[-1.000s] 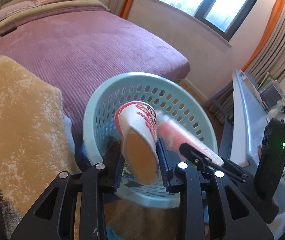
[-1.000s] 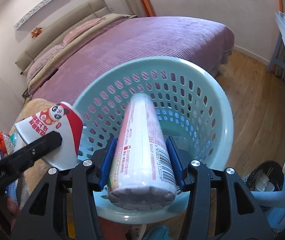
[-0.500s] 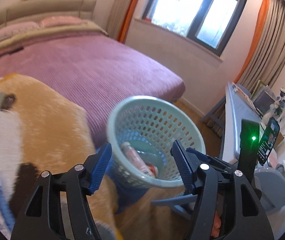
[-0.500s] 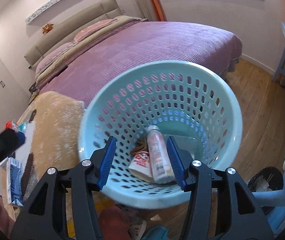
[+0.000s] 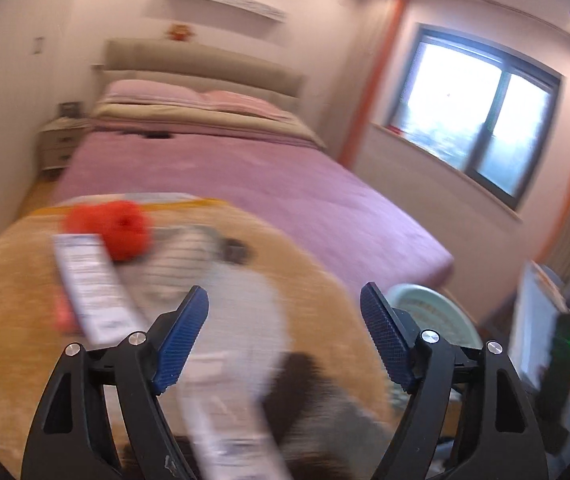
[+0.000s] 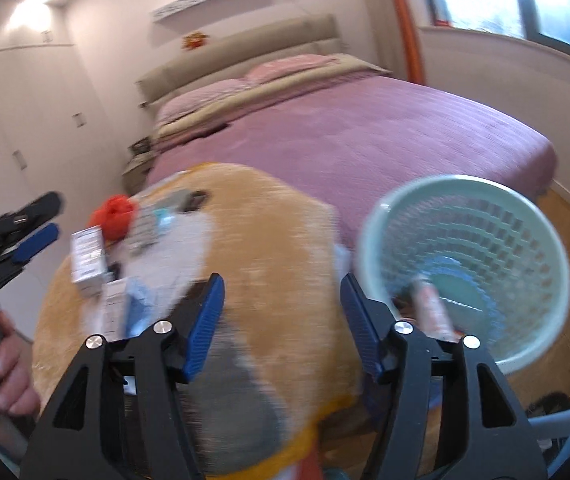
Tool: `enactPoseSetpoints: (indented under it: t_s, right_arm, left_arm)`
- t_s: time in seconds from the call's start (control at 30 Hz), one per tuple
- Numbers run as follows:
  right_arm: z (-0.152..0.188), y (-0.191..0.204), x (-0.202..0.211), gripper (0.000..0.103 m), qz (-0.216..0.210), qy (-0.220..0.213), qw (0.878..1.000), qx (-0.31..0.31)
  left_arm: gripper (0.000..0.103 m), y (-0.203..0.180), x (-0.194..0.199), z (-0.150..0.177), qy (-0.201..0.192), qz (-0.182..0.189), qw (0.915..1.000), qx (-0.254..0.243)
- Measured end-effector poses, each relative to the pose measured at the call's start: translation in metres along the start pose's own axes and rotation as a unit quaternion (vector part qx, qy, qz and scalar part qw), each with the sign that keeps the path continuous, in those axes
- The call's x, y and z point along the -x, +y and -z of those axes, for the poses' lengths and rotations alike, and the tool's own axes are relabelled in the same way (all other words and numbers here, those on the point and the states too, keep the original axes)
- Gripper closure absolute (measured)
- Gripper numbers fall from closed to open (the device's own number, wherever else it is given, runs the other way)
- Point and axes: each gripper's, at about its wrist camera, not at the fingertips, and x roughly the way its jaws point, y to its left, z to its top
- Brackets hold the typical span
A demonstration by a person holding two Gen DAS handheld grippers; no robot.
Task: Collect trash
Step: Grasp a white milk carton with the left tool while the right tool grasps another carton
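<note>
Both ours: left gripper (image 5: 284, 330) and right gripper (image 6: 281, 320), jaws just widened, empty, aimed at blanket (image 6: 269, 216) litter; basket (image 6: 525, 208) beside for drops.

From my right wrist view, the laundry basket (image 6: 465, 272) stands on the floor to the right of the blanket-covered table (image 6: 277, 240), at the foot of the bed (image 6: 365, 132). A bottle (image 6: 431, 312) lies inside the basket. Toward the table's far left edge lie a carton (image 6: 87, 260), a ball (image 6: 115, 216) behind it, and a packet (image 6: 157, 220) beside that. The bed lies behind the table.
</note>
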Motion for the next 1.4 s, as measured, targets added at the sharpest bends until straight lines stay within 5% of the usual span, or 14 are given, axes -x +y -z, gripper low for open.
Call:
enactPoseSetpoints:
  t_s: [0.3,0.5,0.77,1.0,1.23,1.4]
  right_arm:
    - [0.039,0.094,-0.032,0.034,-0.059,0.046,0.995,0.071]
    - [0.048,0.106,-0.045,0.034,-0.064,0.067,0.993,0.074]
    - [0.051,0.106,-0.05,0.034,-0.064,0.079,0.992,0.074]
    - [0.056,0.122,-0.057,0.033,-0.059,0.083,0.99,0.098]
    - [0.069,0.145,-0.069,0.032,-0.045,0.098,0.986,0.126]
    - [0.075,0.155,-0.079,0.032,-0.018,0.103,0.985,0.139]
  left_arm:
    - [0.026,0.101,-0.017,-0.004,0.034,-0.135,0.9891,0.049]
    - [0.026,0.103,-0.049,-0.001,0.073,-0.186,0.9797,0.017]
    - [0.025,0.094,-0.087,0.005,0.112,-0.292,0.9487,-0.047]
    - [0.043,0.096,-0.064,0.008,0.101,-0.273,0.9548,-0.06]
    - [0.045,0.112,-0.024,0.022,0.083,-0.194,0.9773,-0.024]
    - [0.046,0.121,0.008,0.038,0.071,-0.161,0.9843,-0.014]
